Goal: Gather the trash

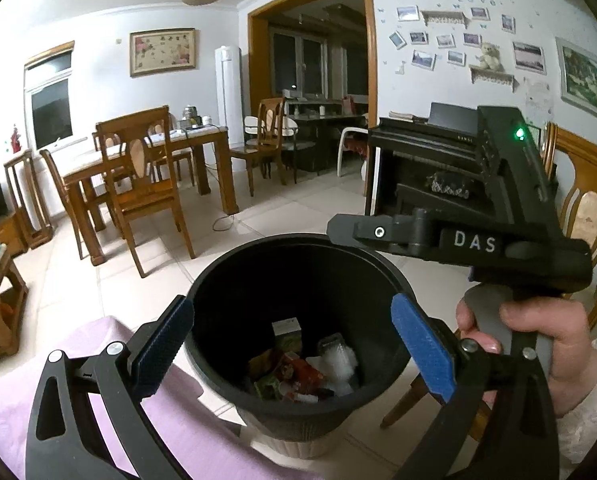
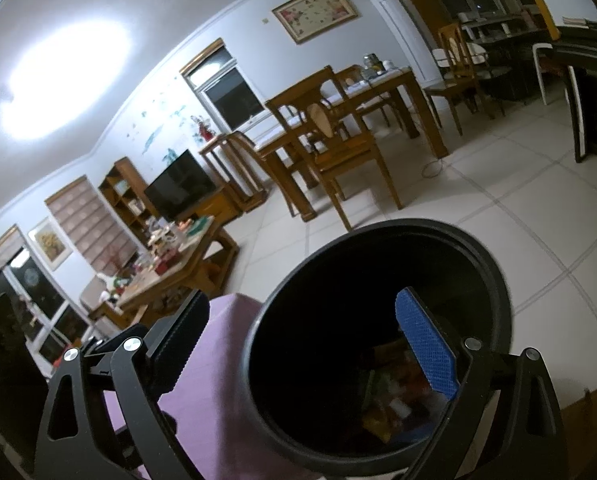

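Beside a lilac cloth on pale floor tiles, black bin; both grippers' fingers wide, empty.

Floor: pale square tiles with grey joints. A black bin stands on it, upright, with wrappers and white plastic lying at its bottom. Just beside the bin is a surface under a lilac cloth; whether they touch cannot be told. Further back on the tiles stand a wooden dining table with chairs, a low cluttered table, and a black piano. A cable lies looped by the dining table's leg.
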A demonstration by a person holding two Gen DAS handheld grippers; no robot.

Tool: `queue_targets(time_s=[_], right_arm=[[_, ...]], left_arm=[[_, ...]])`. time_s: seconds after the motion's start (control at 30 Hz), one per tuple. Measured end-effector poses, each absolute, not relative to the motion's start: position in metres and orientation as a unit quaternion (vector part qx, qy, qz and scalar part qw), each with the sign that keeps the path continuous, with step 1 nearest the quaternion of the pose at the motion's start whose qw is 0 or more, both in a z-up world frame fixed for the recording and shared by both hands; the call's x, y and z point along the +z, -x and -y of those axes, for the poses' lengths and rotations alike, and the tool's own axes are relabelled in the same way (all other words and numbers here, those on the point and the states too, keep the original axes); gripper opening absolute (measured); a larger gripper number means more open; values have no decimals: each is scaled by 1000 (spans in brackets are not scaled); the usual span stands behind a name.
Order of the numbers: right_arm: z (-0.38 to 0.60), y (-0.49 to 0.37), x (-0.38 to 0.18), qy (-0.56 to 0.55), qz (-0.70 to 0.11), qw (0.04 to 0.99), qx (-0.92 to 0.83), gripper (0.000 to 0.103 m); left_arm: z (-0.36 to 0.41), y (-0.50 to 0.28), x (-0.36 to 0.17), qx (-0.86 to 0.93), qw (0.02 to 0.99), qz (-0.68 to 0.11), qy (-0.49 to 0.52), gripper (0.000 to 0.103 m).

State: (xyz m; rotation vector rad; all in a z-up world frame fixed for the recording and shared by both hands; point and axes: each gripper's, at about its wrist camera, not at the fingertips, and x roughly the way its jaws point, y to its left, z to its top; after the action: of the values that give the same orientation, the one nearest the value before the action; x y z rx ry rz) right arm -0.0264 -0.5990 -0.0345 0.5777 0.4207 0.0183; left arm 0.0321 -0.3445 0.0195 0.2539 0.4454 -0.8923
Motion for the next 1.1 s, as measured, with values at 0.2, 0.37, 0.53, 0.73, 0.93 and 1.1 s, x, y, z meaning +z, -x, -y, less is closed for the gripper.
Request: queue_targets(time_s=[0.2,0.37,0.53,0.73,0.93,1.1], right_arm=[[549,16,-23,-264,-214,939,43,94],[484,-1,-14,-243,-228,939,89,95],[406,-21,-8,-209,-248,935,144,97],[297,-32,1,-149,-255,932,211,97],[224,-33,2,-84,-222,942,238,97],[204,-30,-7,-55,-181,953,235,98]], left_arm=[[291,-33,25,-393,882,-238,-102,98],[227,-32,23,-330,905,-250,-96,98],[148,-32,13,-241,932,-261,-68,98],[62,-21,4,-133,956,-260,-29,98],[15,-17,6,-50,968,-247,-10,98],[-1,-26,1,-26,966,-259,5,98]])
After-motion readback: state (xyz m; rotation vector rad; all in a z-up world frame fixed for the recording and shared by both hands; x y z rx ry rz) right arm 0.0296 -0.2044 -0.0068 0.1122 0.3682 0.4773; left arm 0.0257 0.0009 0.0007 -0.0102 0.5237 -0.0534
